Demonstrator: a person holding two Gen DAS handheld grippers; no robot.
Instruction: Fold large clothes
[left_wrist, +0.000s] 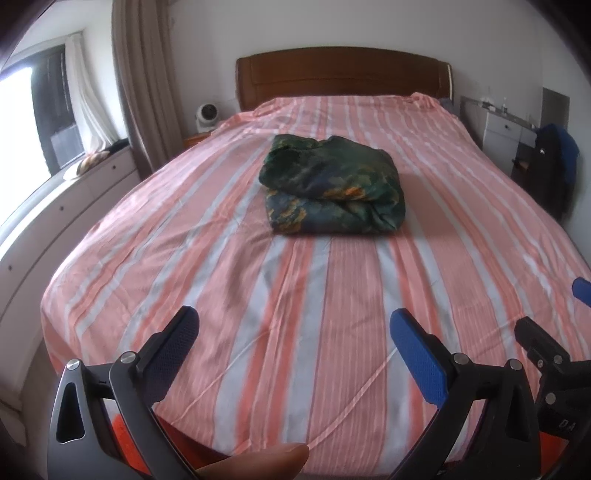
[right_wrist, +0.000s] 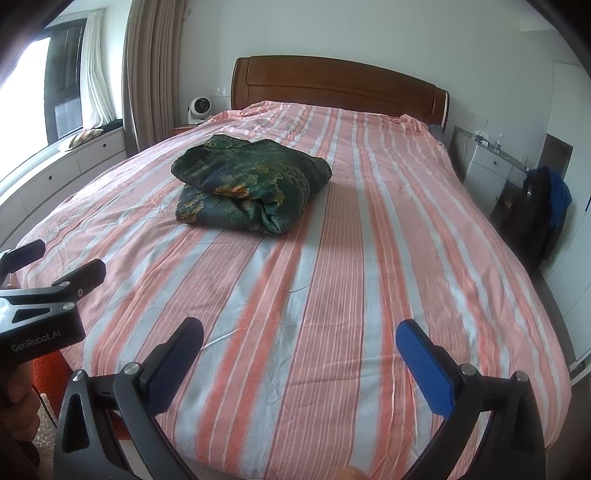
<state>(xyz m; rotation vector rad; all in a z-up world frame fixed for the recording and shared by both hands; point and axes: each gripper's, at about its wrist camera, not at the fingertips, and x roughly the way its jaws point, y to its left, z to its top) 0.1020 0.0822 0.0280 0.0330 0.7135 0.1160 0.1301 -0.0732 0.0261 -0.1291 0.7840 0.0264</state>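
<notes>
Dark green patterned folded garment (left_wrist: 330, 184) sits frame centre, well ahead of our left gripper (left_wrist: 293, 339) and right gripper (right_wrist: 299, 345); both wide open, empty; left slightly more square-on.

Folded garment (left_wrist: 330, 186) on the bed (left_wrist: 258, 295), midway along, well ahead of both grippers. Headboard (left_wrist: 341, 75) behind; fan (left_wrist: 206, 115) and curtain (left_wrist: 144, 81) left of it. Drawer unit (right_wrist: 487, 168) to the right.
</notes>
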